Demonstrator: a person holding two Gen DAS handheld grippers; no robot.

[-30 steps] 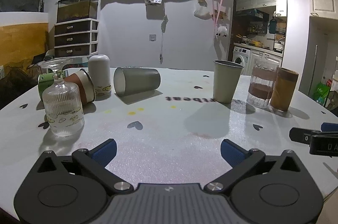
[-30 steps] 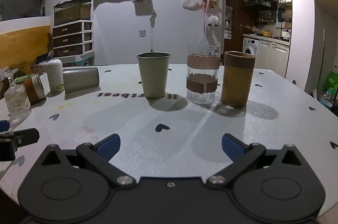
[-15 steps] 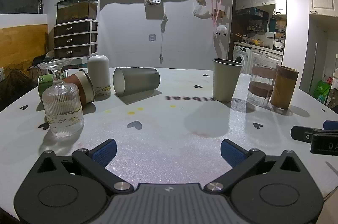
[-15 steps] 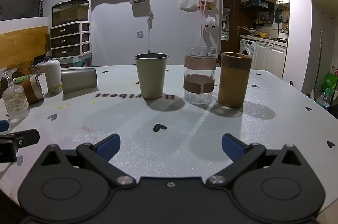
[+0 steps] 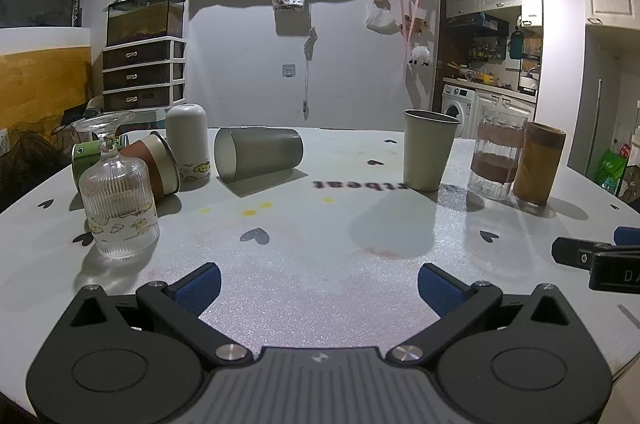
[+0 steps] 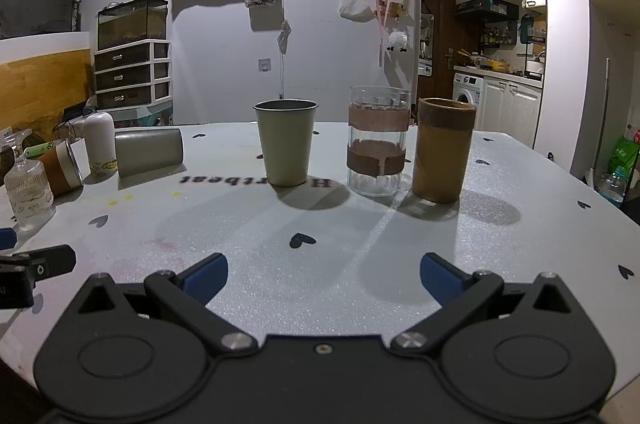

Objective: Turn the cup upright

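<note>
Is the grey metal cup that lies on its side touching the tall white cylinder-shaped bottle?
No, in the left wrist view the grey metal cup lies apart from the white bottle, with bare table between them.

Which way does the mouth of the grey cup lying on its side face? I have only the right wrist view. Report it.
Observer: In the left wrist view the grey tumbler shows its open mouth at its left end, angled toward that camera.
Operator: Tell me if the left gripper can take it.
Observer: The left gripper has its jaws wide open and empty, over the table, well short of the tumbler.
Operator: Check the glass at the far left.
Observer: The ribbed stemmed glass stands upside down, foot on top, with a band of yellow cartoon print near its rim.
</note>
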